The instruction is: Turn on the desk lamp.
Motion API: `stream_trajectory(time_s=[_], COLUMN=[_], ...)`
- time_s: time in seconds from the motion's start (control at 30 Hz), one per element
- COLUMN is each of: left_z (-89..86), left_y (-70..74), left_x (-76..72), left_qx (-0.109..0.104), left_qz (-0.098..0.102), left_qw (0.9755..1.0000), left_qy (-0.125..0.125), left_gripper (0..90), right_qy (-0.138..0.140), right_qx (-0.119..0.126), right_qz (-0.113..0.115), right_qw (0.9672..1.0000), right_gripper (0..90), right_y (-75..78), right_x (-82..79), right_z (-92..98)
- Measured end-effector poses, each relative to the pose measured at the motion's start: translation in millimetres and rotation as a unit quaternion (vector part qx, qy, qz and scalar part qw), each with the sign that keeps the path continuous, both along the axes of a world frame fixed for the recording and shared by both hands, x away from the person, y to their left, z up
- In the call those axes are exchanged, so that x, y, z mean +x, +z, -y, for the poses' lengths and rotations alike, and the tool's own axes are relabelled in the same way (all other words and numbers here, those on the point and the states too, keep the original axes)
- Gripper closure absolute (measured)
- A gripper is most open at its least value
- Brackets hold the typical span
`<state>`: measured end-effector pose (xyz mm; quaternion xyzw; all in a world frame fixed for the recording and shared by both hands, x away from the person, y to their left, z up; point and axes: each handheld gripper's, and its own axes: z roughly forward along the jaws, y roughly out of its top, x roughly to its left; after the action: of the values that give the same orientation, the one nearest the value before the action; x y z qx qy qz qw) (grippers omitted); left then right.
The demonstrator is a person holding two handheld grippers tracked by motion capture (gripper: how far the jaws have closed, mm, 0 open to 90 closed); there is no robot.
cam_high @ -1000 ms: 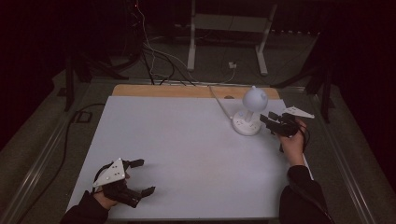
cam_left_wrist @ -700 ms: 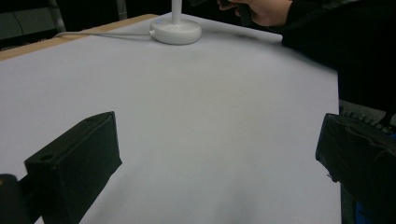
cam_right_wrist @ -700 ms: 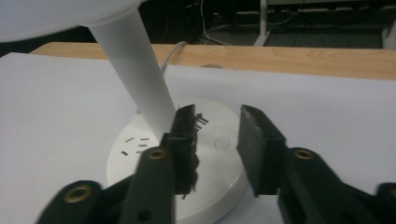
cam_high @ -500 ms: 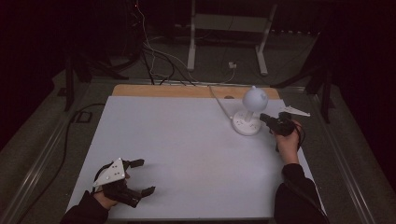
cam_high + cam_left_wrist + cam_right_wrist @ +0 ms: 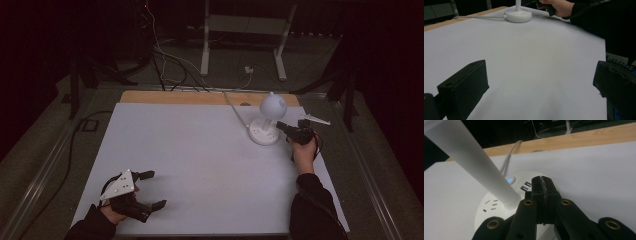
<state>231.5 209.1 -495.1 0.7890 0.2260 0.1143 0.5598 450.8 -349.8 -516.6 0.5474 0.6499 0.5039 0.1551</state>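
Just ahead of the right gripper [image 5: 543,185], fingers pressed together empty: white lamp base [image 5: 499,206] on pale tabletop [image 5: 200,150] | left gripper [image 5: 150,190] fingers spread wide, well apart | wooden far edge [image 5: 175,97] | dark room, floor cables [image 5: 165,60]

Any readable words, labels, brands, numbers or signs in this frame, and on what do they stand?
Words, brands, numbers: none readable.
Sign: a lit blue power symbol on the button of the white lamp base, just ahead of the shut right gripper.
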Motion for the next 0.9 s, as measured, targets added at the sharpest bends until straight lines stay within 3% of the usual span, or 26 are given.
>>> stream_trajectory(time_s=[0.07,0.27,0.9], left_z=[0.1,1.1,0.9], left_y=[-0.1,-0.5,-0.1], left_x=[0.0,-0.2,-0.4], left_qx=[0.000,0.004,0.001], left_qz=[0.000,0.000,0.001], left_qw=[1.0000,1.0000,1.0000], left_qy=[0.000,-0.003,-0.003], left_gripper=[0.3,0.3,0.4], right_qy=[0.007,0.011,0.000], right_qx=[-0.022,-0.041,-0.044], right_qz=[0.018,0.016,0.002], right_qw=[0.9996,0.9990,0.9990], right_gripper=[90.0,90.0,90.0], right_y=[-0.5,-1.4,-5.6], right_x=[-0.1,2.2,6.3], right_z=[-4.3,-11.1,-12.6])
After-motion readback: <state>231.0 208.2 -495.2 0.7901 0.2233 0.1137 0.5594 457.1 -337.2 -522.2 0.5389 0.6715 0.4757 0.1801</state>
